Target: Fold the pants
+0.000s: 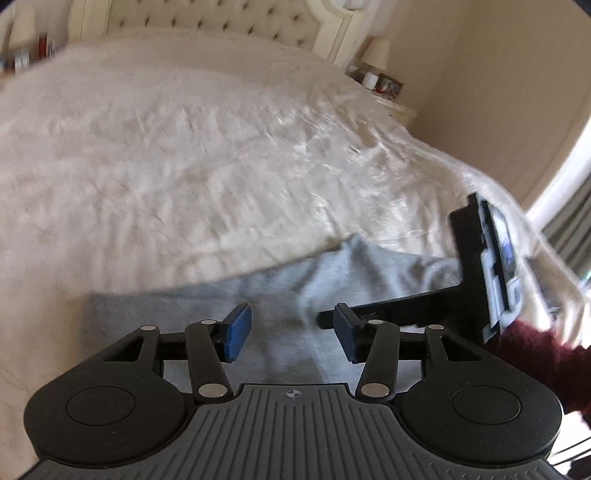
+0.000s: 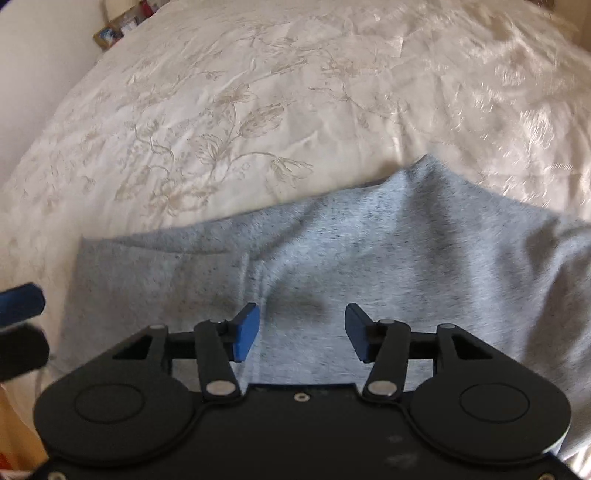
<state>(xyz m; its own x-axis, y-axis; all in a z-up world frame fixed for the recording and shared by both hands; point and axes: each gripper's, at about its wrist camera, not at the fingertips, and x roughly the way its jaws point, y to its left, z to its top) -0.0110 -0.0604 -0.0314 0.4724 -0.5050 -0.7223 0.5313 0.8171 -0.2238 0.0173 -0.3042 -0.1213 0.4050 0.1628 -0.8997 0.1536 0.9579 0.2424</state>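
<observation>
Seemingly folded, heathered grey pants (image 2: 388, 258) lie rumpled on bedspread (image 2: 258, 92).

A bed (image 1: 184, 147) was covered by a cream bedspread (image 2: 258, 92) on which a floral pattern was embroidered, creased and glossy where light was caught. A cream tufted headboard (image 1: 207, 22) was seen at the far end. 2 nightstands were seen, 1 at each side of the headboard: the right nightstand (image 1: 395, 103) was topped by a lamp (image 1: 378, 51) and small items, the left one was blurred. A plain beige wall (image 1: 498, 92) was seen at the right, with a white window frame (image 1: 557, 184) and grey curtain (image 1: 569, 229) beside it.
</observation>
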